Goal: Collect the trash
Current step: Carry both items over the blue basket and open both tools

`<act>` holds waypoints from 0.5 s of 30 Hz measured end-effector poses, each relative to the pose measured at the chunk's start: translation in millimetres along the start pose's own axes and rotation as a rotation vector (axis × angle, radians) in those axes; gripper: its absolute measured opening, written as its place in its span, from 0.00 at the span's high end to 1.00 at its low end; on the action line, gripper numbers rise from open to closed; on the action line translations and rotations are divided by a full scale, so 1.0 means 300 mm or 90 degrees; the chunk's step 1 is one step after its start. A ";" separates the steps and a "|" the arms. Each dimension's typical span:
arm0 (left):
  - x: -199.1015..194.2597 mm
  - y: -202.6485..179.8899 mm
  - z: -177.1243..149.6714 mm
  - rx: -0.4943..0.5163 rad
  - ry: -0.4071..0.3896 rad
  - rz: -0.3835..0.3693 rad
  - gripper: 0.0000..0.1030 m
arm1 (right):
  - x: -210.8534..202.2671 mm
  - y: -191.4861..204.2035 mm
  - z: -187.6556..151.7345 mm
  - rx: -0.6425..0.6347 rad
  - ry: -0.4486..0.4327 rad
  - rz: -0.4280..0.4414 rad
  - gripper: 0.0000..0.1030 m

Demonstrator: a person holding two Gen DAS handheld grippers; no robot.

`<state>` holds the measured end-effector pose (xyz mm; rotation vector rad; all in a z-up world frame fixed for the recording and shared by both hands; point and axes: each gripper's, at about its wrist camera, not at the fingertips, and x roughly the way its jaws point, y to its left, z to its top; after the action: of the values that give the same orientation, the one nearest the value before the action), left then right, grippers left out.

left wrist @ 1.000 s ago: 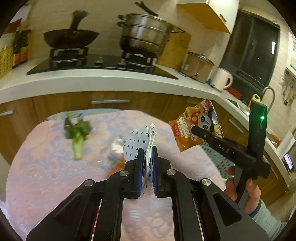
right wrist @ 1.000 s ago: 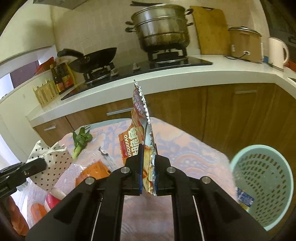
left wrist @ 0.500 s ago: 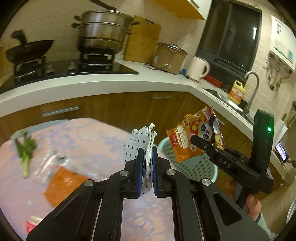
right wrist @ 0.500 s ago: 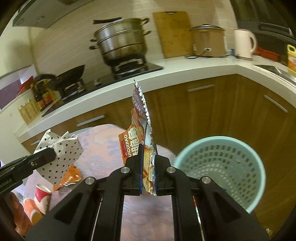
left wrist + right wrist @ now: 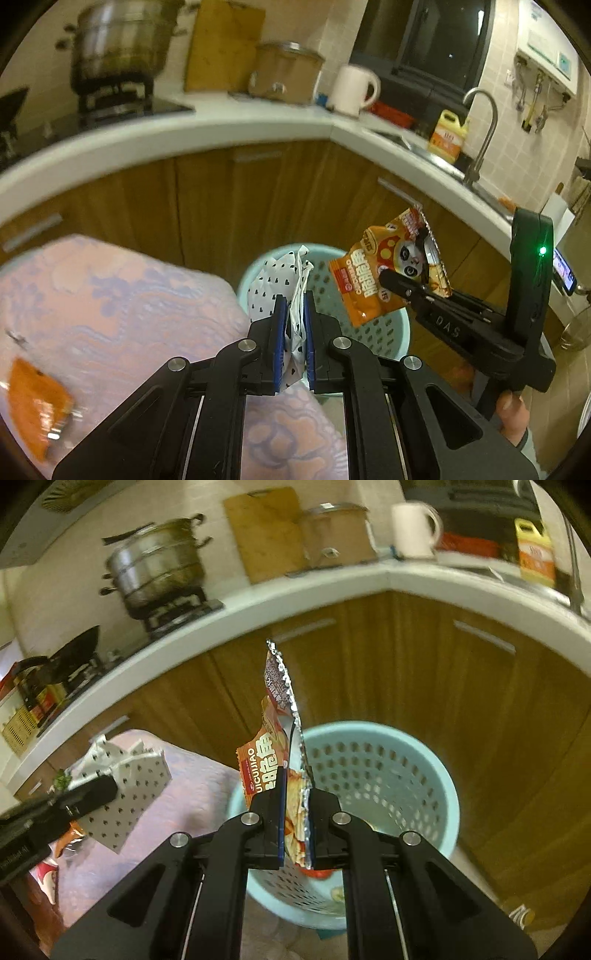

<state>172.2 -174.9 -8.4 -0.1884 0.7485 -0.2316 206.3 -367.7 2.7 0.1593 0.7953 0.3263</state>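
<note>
My left gripper (image 5: 294,306) is shut on a white paper bag with black hearts (image 5: 275,280), held above the near rim of a light blue perforated bin (image 5: 395,328). The right gripper (image 5: 297,782) is shut on an orange snack wrapper (image 5: 275,716) that stands up between its pads, over the same bin (image 5: 388,771). In the left wrist view the wrapper (image 5: 388,273) hangs from the right gripper (image 5: 400,282) just right of my bag. The right wrist view shows the heart bag (image 5: 127,786) at left in the left gripper (image 5: 107,788).
A round table with a pink and lilac cloth (image 5: 110,295) lies left of the bin, with an orange wrapper (image 5: 33,398) on it. Wooden cabinets (image 5: 424,657) under a white counter stand behind the bin. A steel pot (image 5: 159,568) sits on the stove.
Both grippers swung right from over the table toward the blue bin, each keeping its piece of trash. The bin now sits straight ahead; the greens and stove slid off to the left.
</note>
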 end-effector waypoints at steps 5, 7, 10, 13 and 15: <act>0.124 -0.030 -0.041 -0.006 0.040 -0.015 0.93 | 0.073 -0.087 -0.045 0.033 0.042 -0.015 0.93; 0.158 -0.036 -0.052 -0.010 0.052 -0.020 0.91 | 0.089 -0.111 -0.063 0.041 0.053 -0.016 0.92; 0.191 -0.040 -0.064 -0.019 0.056 -0.021 0.73 | 0.117 -0.137 -0.074 0.051 0.072 -0.018 0.84; 0.185 -0.043 -0.070 -0.029 0.043 -0.010 0.47 | 0.127 -0.151 -0.088 0.047 0.082 -0.024 0.72; 0.182 -0.045 -0.071 -0.028 0.044 -0.015 0.46 | 0.123 -0.158 -0.094 0.044 0.081 -0.030 0.68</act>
<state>194.5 -204.6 -55.8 -0.2316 0.8210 -0.2450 220.8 -398.9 -54.1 0.1857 0.9350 0.2657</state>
